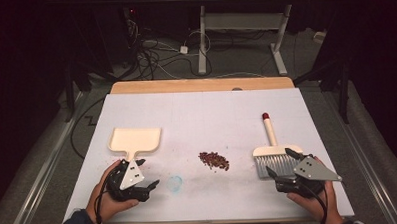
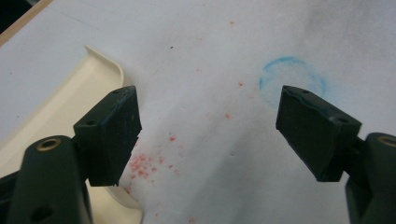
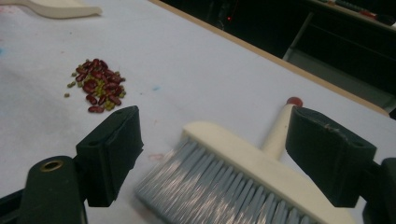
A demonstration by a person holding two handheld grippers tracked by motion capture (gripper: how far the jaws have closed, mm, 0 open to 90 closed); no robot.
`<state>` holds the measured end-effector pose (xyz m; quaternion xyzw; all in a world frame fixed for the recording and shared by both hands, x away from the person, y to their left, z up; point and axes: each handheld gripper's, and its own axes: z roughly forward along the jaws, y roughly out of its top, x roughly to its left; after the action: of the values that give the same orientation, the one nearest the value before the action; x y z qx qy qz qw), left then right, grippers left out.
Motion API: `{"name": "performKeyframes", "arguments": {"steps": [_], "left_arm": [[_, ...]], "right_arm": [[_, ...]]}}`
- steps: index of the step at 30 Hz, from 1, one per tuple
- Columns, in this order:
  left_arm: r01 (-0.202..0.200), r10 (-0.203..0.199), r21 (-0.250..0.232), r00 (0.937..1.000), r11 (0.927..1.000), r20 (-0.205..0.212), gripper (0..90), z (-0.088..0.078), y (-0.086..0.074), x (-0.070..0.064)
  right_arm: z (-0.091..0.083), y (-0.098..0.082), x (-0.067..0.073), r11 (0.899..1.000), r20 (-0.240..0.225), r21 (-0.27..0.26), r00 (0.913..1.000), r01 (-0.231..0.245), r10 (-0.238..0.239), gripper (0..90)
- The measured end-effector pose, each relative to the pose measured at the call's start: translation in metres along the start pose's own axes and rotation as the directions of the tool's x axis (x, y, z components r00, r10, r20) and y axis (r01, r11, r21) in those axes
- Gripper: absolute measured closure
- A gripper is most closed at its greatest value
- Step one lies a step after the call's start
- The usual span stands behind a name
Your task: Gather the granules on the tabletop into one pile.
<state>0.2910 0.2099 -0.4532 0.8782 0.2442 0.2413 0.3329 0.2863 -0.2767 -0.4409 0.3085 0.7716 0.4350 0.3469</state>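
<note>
Left hand-held gripper [image 1: 147, 173] low over the white surface [image 1: 211, 116], jaws spread wide with nothing between them; in the left gripper view, bare surface with red specks and a faint blue ring [image 2: 293, 80] ahead of the right jaw. Cream dustpan [image 1: 135, 139] just beyond this hand-held gripper, handle end pointing back toward it, pan edge beside the left jaw in the left gripper view. Right hand-held gripper [image 1: 279, 162] low at the near right, jaws spread wide, nothing pinched. Brush [image 1: 274, 157] directly ahead of it: grey bristles [image 3: 210, 186] lying between the two jaws in the right gripper view, apart from both pads, cream head across, handle running away to a red tip [image 3: 294, 101]. Small pile of red and green beans [image 1: 214, 160] on the surface between the two hand-held grippers, to the left of the right one and ahead of its left jaw, well apart from the brush. Hands [image 1: 107, 202] gripping both tools from the near edge.
</note>
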Motion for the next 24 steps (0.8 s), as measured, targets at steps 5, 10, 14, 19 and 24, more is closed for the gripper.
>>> {"name": "performKeyframes", "arguments": {"steps": [5, 10, 14, 19, 24], "left_arm": [[-0.004, 0.004, -0.001, 1.0000, 1.0000, -0.006, 20.7, 0.000, 0.001, -0.001], [-0.007, 0.007, -0.001, 1.0000, 1.0000, 0.000, 20.4, -0.001, 0.000, -0.003], [-0.008, 0.008, -0.007, 1.0000, 0.9999, 0.001, 20.4, -0.003, 0.000, -0.003], [-0.003, 0.003, -0.011, 1.0000, 0.9999, 0.000, 20.4, -0.004, -0.001, -0.003], [-0.004, 0.004, -0.006, 1.0000, 1.0000, 0.000, 20.4, -0.002, 0.000, -0.003]], "right_arm": [[-0.001, -0.008, 0.009, 1.000, -0.017, 0.016, 0.9996, 0.020, -0.020, 16.9], [-0.004, -0.003, 0.013, 1.000, -0.016, -0.013, 0.9996, 0.024, -0.024, 16.7], [-0.006, -0.001, 0.016, 0.999, -0.005, -0.014, 0.9994, 0.034, -0.034, 16.6], [-0.007, 0.002, 0.016, 0.999, 0.002, -0.024, 0.9992, 0.039, -0.039, 16.6], [-0.007, 0.001, 0.016, 0.999, -0.001, -0.023, 0.9992, 0.040, -0.040, 16.7]]}}
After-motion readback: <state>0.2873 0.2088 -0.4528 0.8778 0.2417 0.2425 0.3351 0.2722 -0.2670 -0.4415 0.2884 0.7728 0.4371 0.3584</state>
